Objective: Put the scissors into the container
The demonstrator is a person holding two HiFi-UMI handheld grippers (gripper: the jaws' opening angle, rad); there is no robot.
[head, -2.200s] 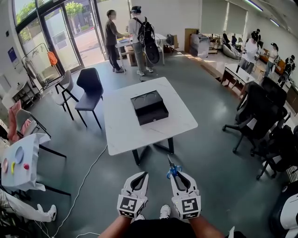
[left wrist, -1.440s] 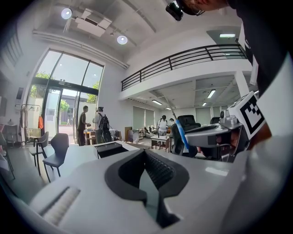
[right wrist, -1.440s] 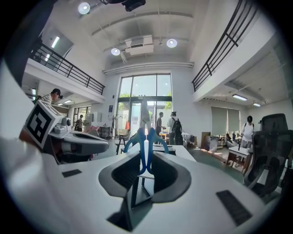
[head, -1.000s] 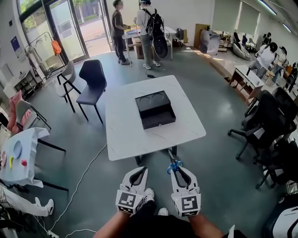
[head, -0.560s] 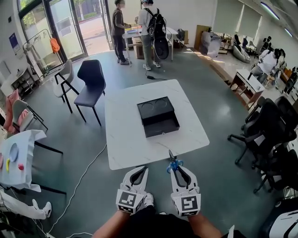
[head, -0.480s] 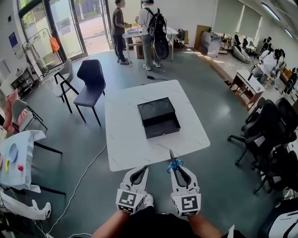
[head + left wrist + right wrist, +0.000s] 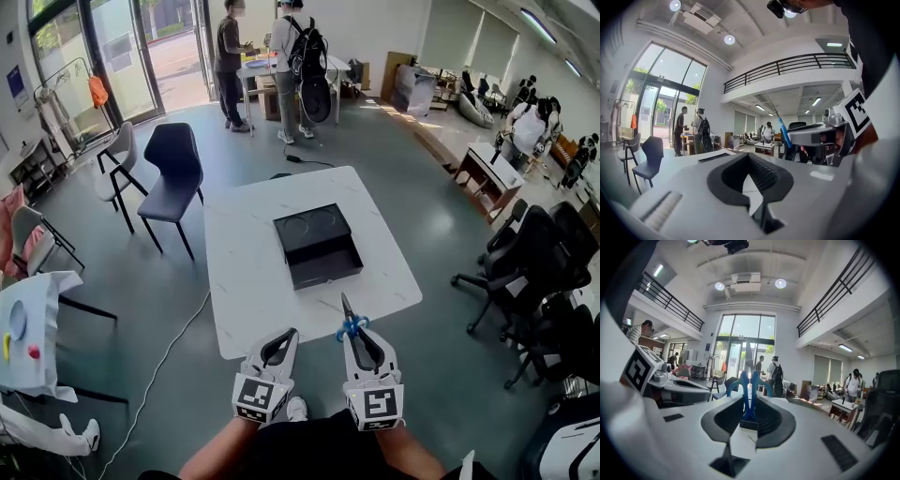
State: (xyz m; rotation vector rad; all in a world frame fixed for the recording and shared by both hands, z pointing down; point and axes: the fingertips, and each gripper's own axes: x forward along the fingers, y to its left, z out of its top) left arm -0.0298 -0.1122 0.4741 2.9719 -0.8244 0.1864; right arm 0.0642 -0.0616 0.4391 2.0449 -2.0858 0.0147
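My right gripper [image 7: 357, 339], clamped on the blue handles of the scissors [image 7: 346, 311], blades pointing far, hangs at the table's [image 7: 246, 291] near edge beside my shut, empty left gripper [image 7: 286, 336]; I should reach far, centre over the container [image 7: 317, 246], lower, then release.

A white table [image 7: 246, 292] stands mid-floor, a dark chair [image 7: 173, 161] near its far-left corner, a backpack-wearing person [image 7: 298, 58] beyond.
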